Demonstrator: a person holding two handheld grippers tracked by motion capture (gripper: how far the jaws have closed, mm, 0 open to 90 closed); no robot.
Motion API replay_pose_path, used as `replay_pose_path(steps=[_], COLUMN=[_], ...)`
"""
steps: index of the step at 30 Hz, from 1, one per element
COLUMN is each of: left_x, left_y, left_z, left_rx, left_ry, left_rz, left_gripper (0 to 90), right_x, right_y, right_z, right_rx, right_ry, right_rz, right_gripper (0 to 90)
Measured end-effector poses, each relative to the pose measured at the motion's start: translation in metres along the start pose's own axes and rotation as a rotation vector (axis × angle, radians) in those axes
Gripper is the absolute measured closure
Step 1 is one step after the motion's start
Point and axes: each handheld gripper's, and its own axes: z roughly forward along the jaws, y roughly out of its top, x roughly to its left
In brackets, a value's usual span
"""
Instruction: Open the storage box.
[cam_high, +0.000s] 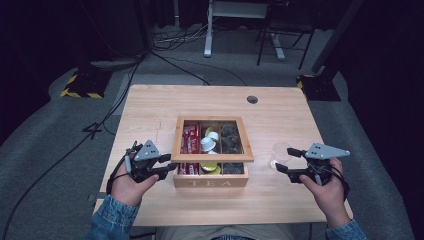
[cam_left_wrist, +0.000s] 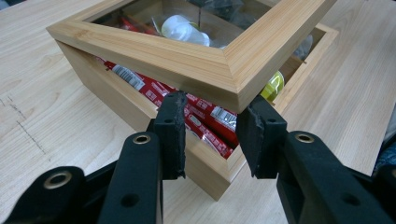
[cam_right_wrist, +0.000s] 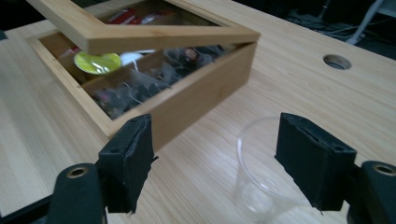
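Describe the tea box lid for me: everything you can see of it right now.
The lid is a light wooden frame around a clear pane, through which red packets, white and yellow capsules and dark tea bags show. It is raised at the front and tilted, with its far edge still down on the tea box. The left gripper is shut on its near left corner, one pad at each side of that corner, propping it up. Nothing else touches it; the right gripper stands apart beside a clear cup.
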Motion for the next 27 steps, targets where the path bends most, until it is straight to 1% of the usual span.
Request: replay_pose_path(steps=[2,6,7,8,11,12,14,17,20,21,25,27], left_x=[0.0,-0.001,-0.001,-0.001,-0.002,-0.002,-0.002,-0.001,-0.001,-0.001,-0.001,-0.001], left_y=[0.001,0.004,0.004,0.005,0.008,0.008,0.009,0.01,0.01,0.01,0.01,0.01], left_z=[0.0,0.0,0.0,0.0,-0.002,-0.002,-0.003,-0.004,-0.004,-0.004,-0.004,-0.003], left_rx=[-0.004,0.006,-0.007,-0.022,-0.028,-0.028,-0.038,-0.051,-0.052,-0.052,-0.058,-0.06], left_ry=[0.009,0.033,0.041,0.041,0.057,0.058,0.062,0.062,0.063,0.064,0.067,0.068], left_rz=[0.005,0.017,0.019,0.025,0.043,0.045,0.042,0.039,0.041,0.044,0.045,0.046], left_gripper=[63.1,61.7,61.1,57.6,56.8,56.4,56.4,56.4,56.3,56.3,56.2,56.1], right_x=[0.004,0.014,0.016,0.019,0.026,0.029,0.034,0.04,0.044,0.045,0.045,0.044], right_y=[0.006,0.017,0.019,0.022,0.026,0.029,0.033,0.038,0.044,0.046,0.05,0.051], right_z=[0.002,0.012,0.015,0.019,0.029,0.033,0.041,0.05,0.057,0.06,0.063,0.063], right_rx=[-0.01,-0.042,-0.041,-0.038,-0.028,-0.02,-0.011,-0.004,-0.002,-0.004,-0.009,-0.012], right_ry=[0.018,0.054,0.06,0.066,0.077,0.082,0.089,0.097,0.098,0.091,0.076,0.061], right_rz=[-0.007,-0.011,-0.019,-0.028,-0.055,-0.072,-0.1,-0.127,-0.156,-0.163,-0.184,-0.195], right_gripper=[26.6,27.0,27.7,28.4,29.5,30.3,31.7,33.2,35.0,35.8,39.5,39.9])
